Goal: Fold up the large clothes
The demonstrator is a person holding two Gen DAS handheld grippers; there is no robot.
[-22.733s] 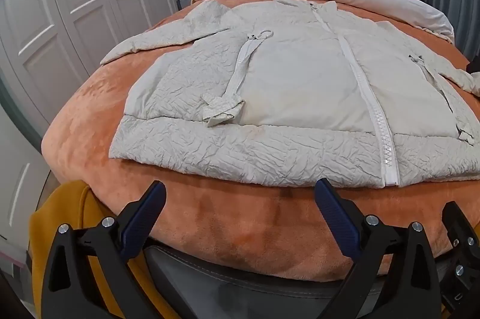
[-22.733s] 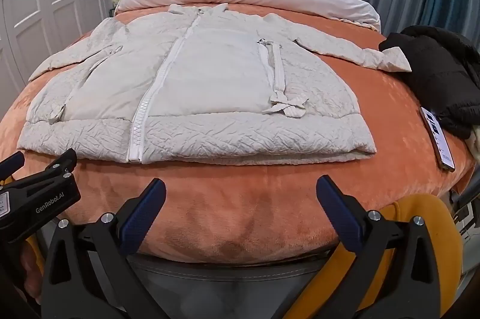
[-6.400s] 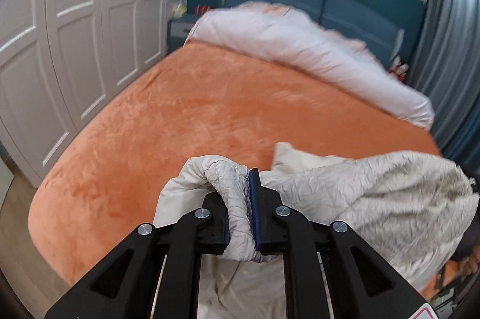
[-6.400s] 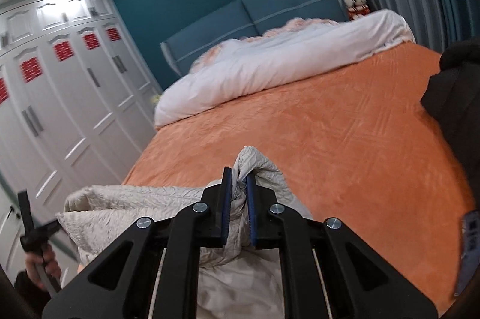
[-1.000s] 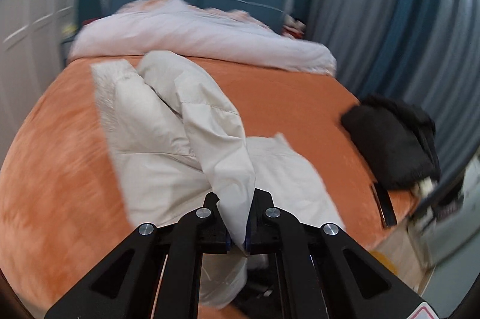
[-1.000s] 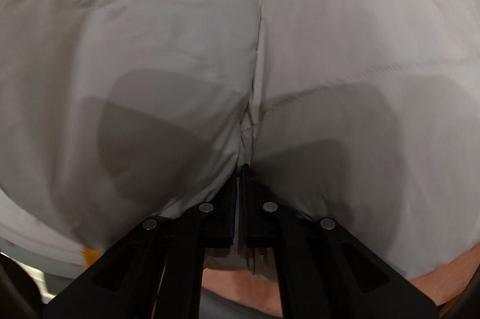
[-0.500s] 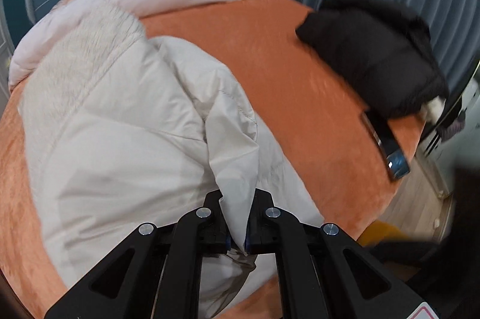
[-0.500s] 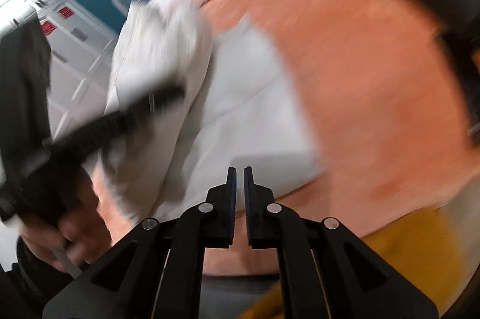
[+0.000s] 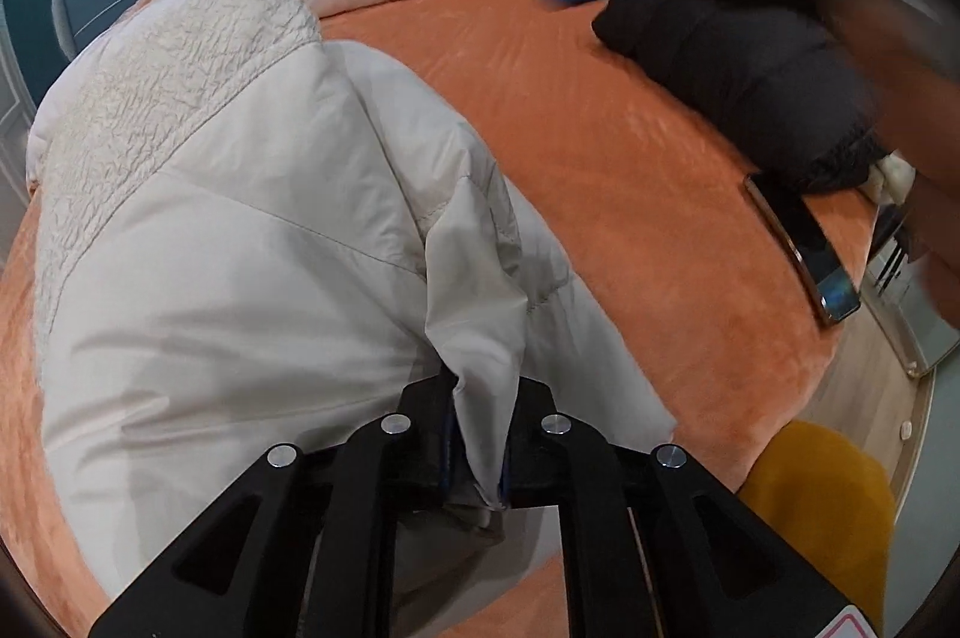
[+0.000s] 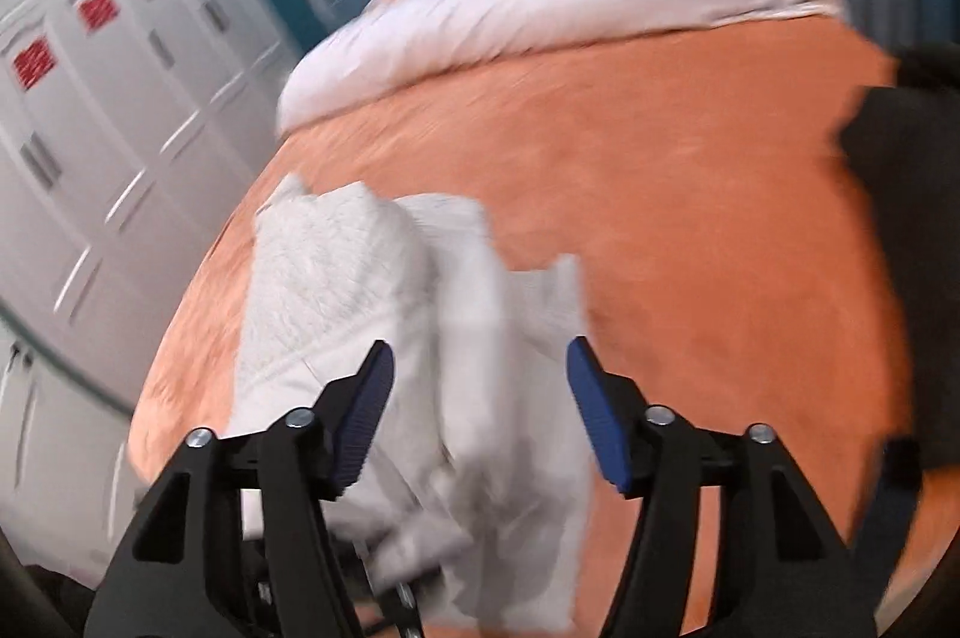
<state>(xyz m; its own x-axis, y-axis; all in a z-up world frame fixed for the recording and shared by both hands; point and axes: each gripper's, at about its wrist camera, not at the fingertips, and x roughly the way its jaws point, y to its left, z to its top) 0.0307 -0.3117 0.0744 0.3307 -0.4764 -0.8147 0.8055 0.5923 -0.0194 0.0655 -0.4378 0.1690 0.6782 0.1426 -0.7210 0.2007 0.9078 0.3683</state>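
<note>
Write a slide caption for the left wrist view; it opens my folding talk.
Left gripper pinches a cream puffer jacket on the orange bedspread.

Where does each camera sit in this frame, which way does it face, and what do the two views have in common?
Left wrist: sits on the left gripper, looking down over the cream jacket toward the black garment and phone; its fingers pinch a jacket fold.
Right wrist: sits on the right gripper, looking along the orange bed toward the headboard and wardrobe doors; its fingers stand open and have just been opening, gripping nothing.
Shared: jacket, bed, white duvet.
</note>
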